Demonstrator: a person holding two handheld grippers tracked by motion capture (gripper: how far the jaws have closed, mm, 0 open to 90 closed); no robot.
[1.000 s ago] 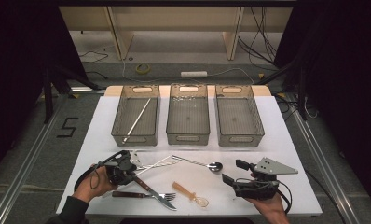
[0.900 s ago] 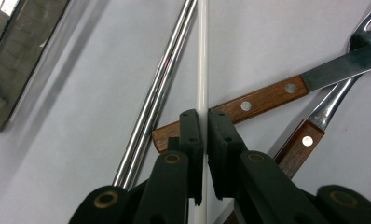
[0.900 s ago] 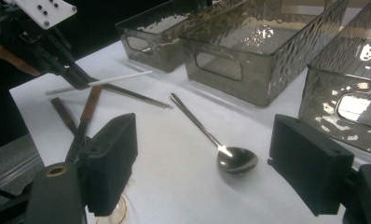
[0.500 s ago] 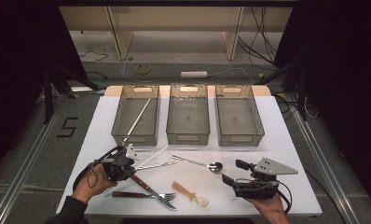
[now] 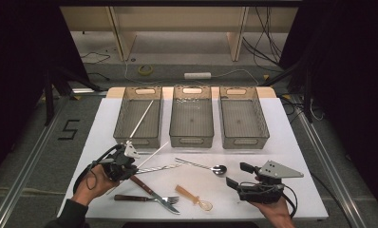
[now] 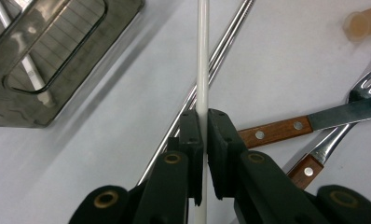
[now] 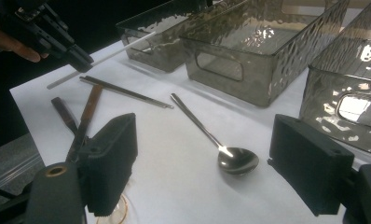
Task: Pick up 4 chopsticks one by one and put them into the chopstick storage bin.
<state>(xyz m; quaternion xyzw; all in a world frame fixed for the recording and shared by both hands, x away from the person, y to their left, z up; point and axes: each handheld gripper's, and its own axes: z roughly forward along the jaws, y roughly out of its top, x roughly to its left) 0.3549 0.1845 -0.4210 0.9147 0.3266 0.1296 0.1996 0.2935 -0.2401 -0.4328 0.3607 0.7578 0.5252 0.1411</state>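
Observation:
My left gripper (image 5: 131,165) is shut on a white chopstick (image 5: 155,153), holding it a little above the mat with its tip toward the left bin (image 5: 138,138). In the left gripper view the jaws pinch the white chopstick (image 6: 202,70) near its lower end, above a pair of metal chopsticks (image 6: 225,46). A second white chopstick (image 5: 142,118) lies in the left bin. My right gripper (image 5: 238,175) stands open at the front right, with nothing between its jaws. In the right gripper view a metal spoon (image 7: 237,161) lies on the mat beyond them.
Three clear bins stand in a row at the back; the middle bin (image 5: 192,138) and right bin (image 5: 244,140) hold nothing. On the white mat (image 5: 291,156) lie a wooden-handled knife (image 5: 140,183), a fork (image 5: 151,198), an amber plastic spoon (image 5: 193,196) and the metal spoon (image 5: 201,166).
My left gripper has risen slightly and shifted toward the left bin with the white chopstick in it. The right gripper has stayed still.

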